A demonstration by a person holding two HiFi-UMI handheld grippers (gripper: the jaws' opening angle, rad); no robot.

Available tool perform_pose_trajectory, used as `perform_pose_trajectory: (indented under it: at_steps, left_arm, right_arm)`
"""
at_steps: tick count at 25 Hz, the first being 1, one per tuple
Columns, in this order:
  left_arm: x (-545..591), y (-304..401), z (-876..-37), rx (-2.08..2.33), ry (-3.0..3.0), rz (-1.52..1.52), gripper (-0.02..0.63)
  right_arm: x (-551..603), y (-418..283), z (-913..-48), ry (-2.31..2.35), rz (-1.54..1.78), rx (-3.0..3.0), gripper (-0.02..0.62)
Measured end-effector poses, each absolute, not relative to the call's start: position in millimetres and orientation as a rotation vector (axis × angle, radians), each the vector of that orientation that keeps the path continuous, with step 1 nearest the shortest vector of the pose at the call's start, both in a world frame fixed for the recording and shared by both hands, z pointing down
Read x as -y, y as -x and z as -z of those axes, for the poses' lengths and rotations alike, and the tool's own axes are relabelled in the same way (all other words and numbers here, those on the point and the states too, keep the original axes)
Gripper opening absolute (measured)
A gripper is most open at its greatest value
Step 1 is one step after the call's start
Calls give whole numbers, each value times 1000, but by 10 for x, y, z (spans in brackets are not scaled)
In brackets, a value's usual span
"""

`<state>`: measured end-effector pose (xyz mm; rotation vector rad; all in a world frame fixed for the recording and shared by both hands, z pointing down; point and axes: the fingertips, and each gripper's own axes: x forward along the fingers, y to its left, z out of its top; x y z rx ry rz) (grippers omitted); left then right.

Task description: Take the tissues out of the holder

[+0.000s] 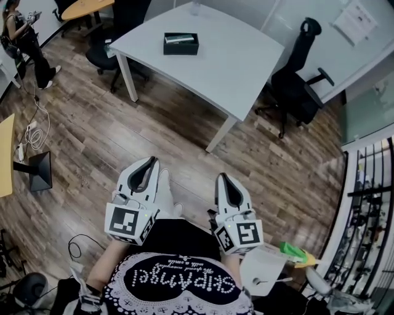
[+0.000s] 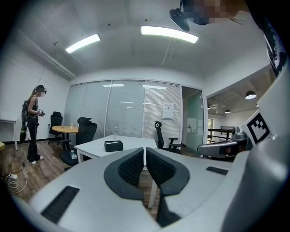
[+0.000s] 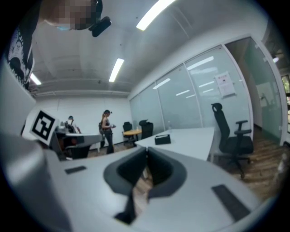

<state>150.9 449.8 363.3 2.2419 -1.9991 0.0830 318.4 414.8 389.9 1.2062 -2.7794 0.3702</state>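
Floor: brown wood-plank floor (image 1: 80, 123) fills the office beneath the head view, with a white cable (image 1: 34, 132) looped across it at the left edge.
Partition: frosted glass wall panels (image 2: 122, 108) close off the far side of the room behind the furniture.
Bench: a large white bench with white legs (image 1: 234, 61) stands well ahead of the person, its top bare but for one box.
Chair: a black high-backed office chair with armrests (image 1: 301, 74) sits just beside the bench's right side, turned away from it.
Bystander: a person in dark clothing (image 1: 28, 43) stands far off at the left, near a round wooden table (image 1: 83, 7).
Left tool: the white-and-black left tool (image 1: 149, 161) is held near the person's body, pointing roughly level toward the bench. Its own view shows the ribbed black pads pressed together with nothing between them (image 2: 145, 152). A marker cube (image 1: 129, 223) rides at its rear.
Right tool: the white-and-black right tool (image 1: 220, 177) hangs alongside, apart from its partner. It is likewise clenched on nothing, the jaw tips meeting in its own view (image 3: 146, 152).
Holder: the black rectangular holder (image 1: 181, 43) rests flat near the far left part of the benchtop, well apart from both tools. A pale strip (image 1: 178, 39) shows in its open top. It appears small beyond each tool's jaws (image 2: 113, 145) (image 3: 162, 139).
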Motion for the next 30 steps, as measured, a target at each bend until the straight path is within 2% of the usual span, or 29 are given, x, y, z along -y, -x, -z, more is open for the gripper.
perform_pose_trajectory:
  at_steps: [30]
  left_arm:
    - [-2571,-159,-3732,1888,-2282,-65,40]
  right_arm:
    - [-2397,-1918,-3985,-1268,-409,2651,35]
